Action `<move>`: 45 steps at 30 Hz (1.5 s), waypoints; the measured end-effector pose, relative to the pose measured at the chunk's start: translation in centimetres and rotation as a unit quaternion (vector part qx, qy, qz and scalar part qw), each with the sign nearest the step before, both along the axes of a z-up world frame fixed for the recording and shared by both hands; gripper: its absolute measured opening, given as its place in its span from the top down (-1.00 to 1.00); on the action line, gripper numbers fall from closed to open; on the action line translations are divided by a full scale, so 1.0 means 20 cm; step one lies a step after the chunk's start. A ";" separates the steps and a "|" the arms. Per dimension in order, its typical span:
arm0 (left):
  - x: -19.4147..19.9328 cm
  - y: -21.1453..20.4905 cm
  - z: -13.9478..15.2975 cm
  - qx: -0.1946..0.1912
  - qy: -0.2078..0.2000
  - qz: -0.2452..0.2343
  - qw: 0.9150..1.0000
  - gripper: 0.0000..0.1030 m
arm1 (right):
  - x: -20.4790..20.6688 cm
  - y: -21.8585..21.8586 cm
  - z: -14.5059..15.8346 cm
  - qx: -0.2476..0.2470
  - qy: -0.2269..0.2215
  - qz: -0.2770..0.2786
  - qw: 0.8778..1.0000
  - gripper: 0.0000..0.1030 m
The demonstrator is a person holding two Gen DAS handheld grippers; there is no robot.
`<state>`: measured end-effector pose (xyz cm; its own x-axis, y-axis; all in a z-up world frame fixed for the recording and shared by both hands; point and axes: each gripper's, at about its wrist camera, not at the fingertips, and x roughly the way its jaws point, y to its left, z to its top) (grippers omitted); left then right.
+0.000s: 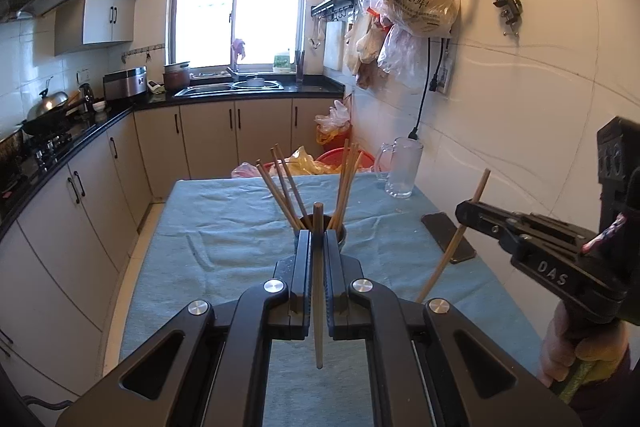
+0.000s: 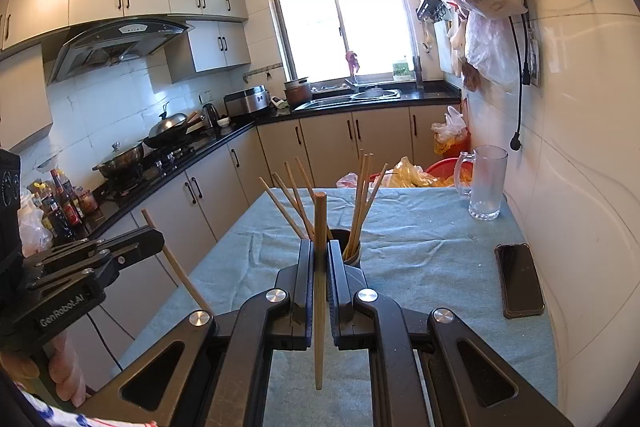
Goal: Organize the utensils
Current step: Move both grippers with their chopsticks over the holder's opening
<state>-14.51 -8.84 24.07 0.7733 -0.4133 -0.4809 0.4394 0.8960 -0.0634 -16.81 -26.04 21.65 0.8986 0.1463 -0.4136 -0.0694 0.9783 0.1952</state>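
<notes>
A dark cup (image 1: 341, 231) (image 2: 353, 251) holding several wooden chopsticks stands mid-table on the blue cloth (image 1: 220, 227) (image 2: 420, 247). My left gripper (image 1: 318, 235) is shut on one chopstick (image 1: 318, 291), held upright just in front of the cup. In the right wrist view that gripper (image 2: 156, 235) sits at the left with its chopstick (image 2: 180, 271) slanting through the tips. My right gripper (image 2: 319, 245) is likewise shut on a second upright chopstick (image 2: 319, 307) close before the cup. From the left wrist view it (image 1: 466, 211) shows at the right, clamping its slanted stick (image 1: 444, 263).
A glass mug (image 1: 402, 167) (image 2: 486, 183) stands at the table's far right corner by the tiled wall. A black phone (image 1: 448, 237) (image 2: 520, 281) lies along the right edge. A red basin (image 2: 444, 167) with plastic bags sits behind the table. Kitchen cabinets run along the left.
</notes>
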 end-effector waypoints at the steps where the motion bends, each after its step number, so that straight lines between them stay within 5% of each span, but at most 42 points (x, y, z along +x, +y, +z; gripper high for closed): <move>1: -0.01 0.00 0.01 -0.003 -0.004 -0.002 1.000 0.91 | 0.00 0.00 0.00 0.001 0.000 -0.001 1.000 0.88; 13: -0.03 0.00 0.12 -0.009 -0.025 -0.021 0.999 0.91 | 0.06 -0.02 0.01 0.008 0.002 -0.004 1.000 0.88; 30: 0.23 -0.04 0.09 0.008 0.017 -0.013 1.000 0.91 | 0.17 -0.02 0.06 0.015 0.003 -0.015 1.000 0.88; 45: 0.27 -0.05 0.09 0.008 0.021 -0.016 1.000 0.91 | 0.22 -0.04 0.10 0.015 0.000 -0.019 1.000 0.88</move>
